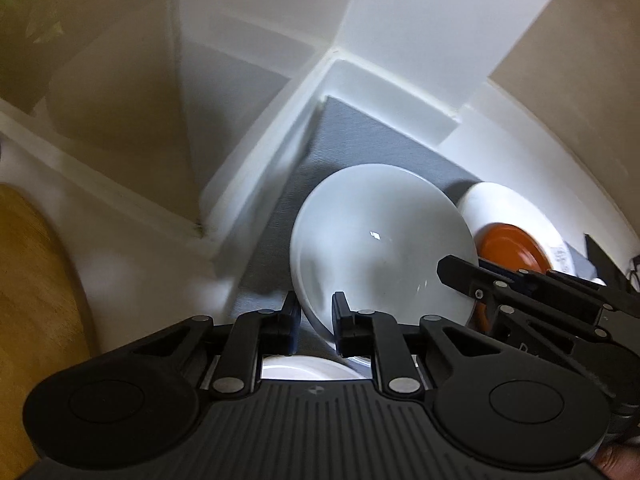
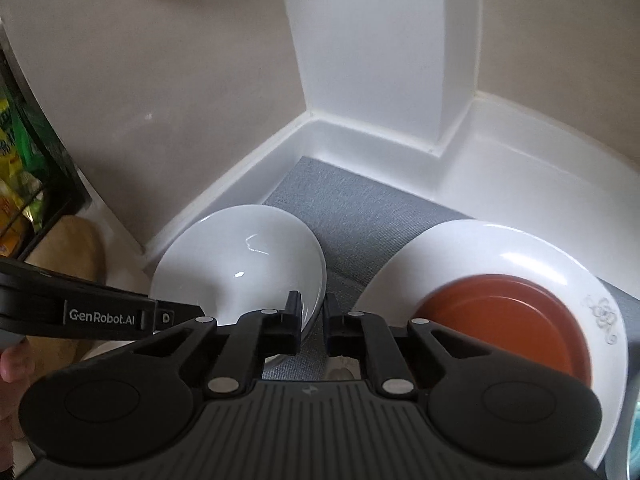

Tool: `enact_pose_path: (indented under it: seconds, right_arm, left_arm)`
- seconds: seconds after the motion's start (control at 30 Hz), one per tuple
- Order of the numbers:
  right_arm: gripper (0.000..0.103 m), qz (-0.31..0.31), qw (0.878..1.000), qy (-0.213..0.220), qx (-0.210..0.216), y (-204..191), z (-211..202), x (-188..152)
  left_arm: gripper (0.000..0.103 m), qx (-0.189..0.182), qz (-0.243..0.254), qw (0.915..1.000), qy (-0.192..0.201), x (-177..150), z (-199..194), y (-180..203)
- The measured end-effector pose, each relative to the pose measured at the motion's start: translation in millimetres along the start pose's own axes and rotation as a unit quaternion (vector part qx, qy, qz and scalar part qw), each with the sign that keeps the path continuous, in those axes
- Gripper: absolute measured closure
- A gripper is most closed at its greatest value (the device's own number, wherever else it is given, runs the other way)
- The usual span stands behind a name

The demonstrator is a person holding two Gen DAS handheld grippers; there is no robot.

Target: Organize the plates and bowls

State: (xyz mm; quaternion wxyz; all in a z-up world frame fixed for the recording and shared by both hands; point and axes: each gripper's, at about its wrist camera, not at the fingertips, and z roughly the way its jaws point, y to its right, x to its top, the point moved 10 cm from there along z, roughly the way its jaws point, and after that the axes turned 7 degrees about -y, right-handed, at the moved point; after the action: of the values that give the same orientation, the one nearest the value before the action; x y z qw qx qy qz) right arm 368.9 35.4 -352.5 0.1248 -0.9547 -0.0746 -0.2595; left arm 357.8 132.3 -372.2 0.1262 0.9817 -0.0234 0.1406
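I've got the white bowl (image 1: pixel 380 240) by its near rim, my left gripper (image 1: pixel 316 320) straddling that edge, one finger outside the wall and one inside. The rim runs between the pads, though I can't say from here whether they're truly biting or just set around it. Pinching the rim is the sensible hold: the bowl is too wide to span, and its glazed wall would slip under anything else.

Everything sits relative to the grey mat (image 2: pixel 352 208), which lies in the corner of a white ledge (image 2: pixel 340 140). The bowl is on the mat's left part, tipped slightly toward me in the left wrist view. On the mat's right part is the white plate (image 2: pixel 500 256) with a smaller orange plate (image 2: pixel 500 320) nested in its centre, small on large, so that pair already reads as stacked. Bowl and white plate are near each other but apart, with a strip of mat showing between them.

My right gripper (image 2: pixel 312 320) hangs over that strip, the bowl's rim just beside its left finger, the jaws a little apart with only mat showing between them — holding nothing. I judge it's placed there to steady or take the bowl's other side.

Next, I reckon, the bowl needs a spot of its own on the mat. The risk is the rim sliding out of a one-sided pinch and knocking the plate.
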Motion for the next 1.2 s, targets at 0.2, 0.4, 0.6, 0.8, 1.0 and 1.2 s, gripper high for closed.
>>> enact_pose_path:
  seconds: [0.2, 0.4, 0.6, 0.8, 1.0, 1.2]
  right_arm:
    - [0.092, 0.035, 0.998, 0.045, -0.005, 37, -65, 4]
    - [0.092, 0.08, 0.993, 0.078, -0.045, 118, -137, -10]
    - [0.092, 0.134, 0.985, 0.081, -0.079, 199, -173, -51]
    - [0.092, 0.156, 0.981, 0.068, -0.091, 244, -172, -81]
    - [0.092, 0.162, 0.981, 0.059, -0.083, 260, -165, -94]
    - [0.092, 0.162, 0.983, 0.051, -0.068, 267, -155, -101]
  left_arm:
    - [0.085, -0.028, 0.027, 0.999, 0.021, 8, -31, 61]
    - [0.086, -0.091, 0.064, 0.9936, 0.022, 12, -42, 160]
    - [0.086, -0.099, 0.122, 0.9876, -0.004, -5, -16, 253]
    - [0.086, -0.079, 0.16, 0.9836, -0.026, -24, 13, 298]
    - [0.086, -0.068, 0.156, 0.9842, -0.048, -34, 26, 301]
    - [0.086, -0.04, 0.16, 0.9847, -0.056, -41, 44, 307]
